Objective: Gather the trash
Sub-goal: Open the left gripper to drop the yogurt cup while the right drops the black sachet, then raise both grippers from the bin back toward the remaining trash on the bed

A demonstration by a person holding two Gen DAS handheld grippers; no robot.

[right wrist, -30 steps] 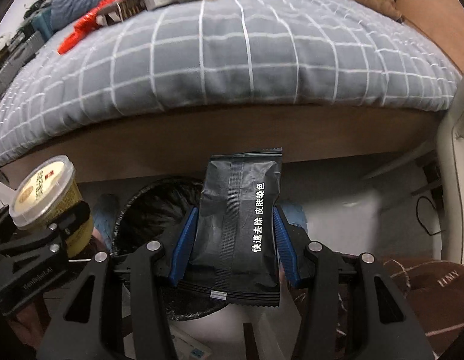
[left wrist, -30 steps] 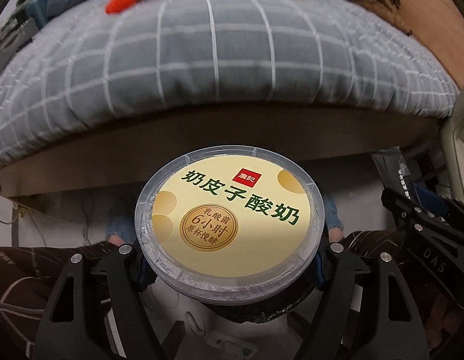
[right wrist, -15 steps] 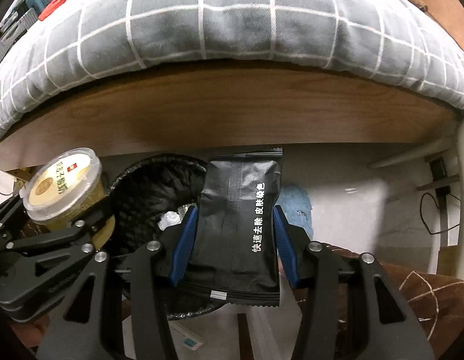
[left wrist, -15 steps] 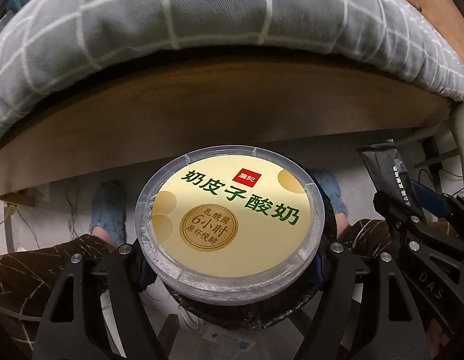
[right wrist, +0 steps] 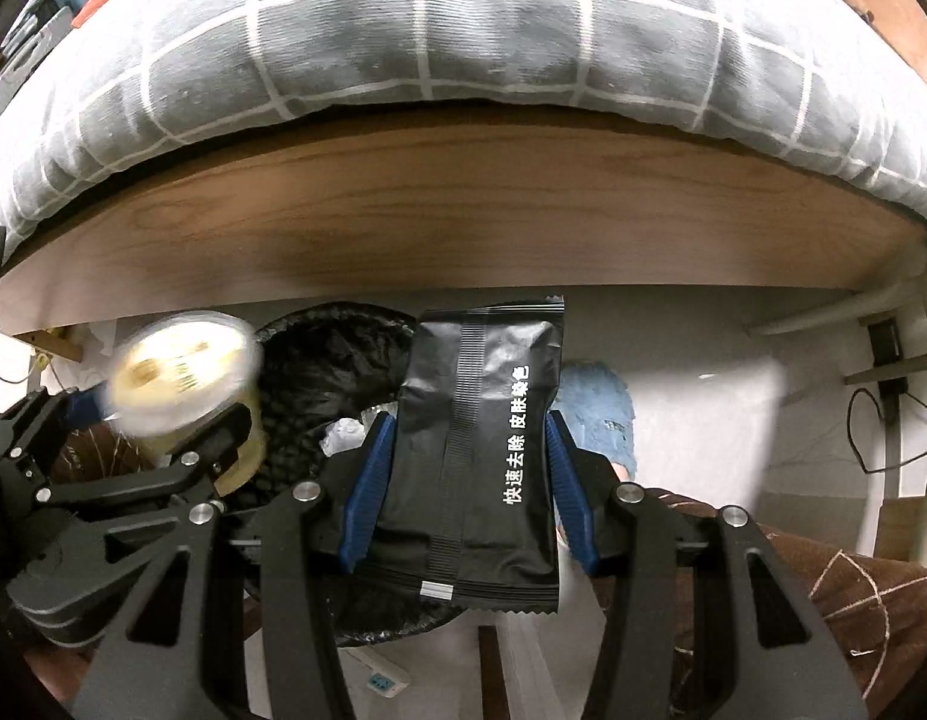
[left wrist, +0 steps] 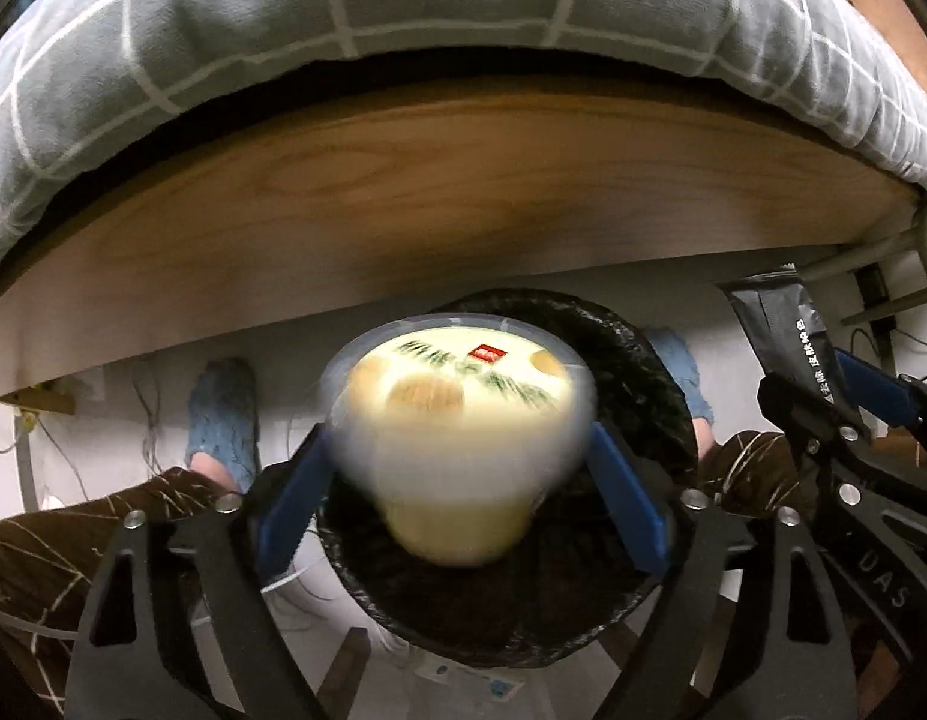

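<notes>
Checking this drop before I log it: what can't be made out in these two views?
- Yogurt cup: motion-blurred in both views, lid print unreadable, contact with the left gripper unclear.
- Trash bin: inside mostly hidden by the cup; in the right view by the black packet.

A blurred yogurt cup (left wrist: 457, 438) sits between the spread blue fingers (left wrist: 292, 495) of the left gripper (left wrist: 460, 498), above a black-lined bin (left wrist: 637, 372). A black packet (left wrist: 784, 330) shows at right.

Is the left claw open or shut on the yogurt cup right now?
Open. The left claw shows its blue pads spread clear of the blurred cream-coloured plastic yogurt cup, which is above the black-lined trash bin.
</notes>
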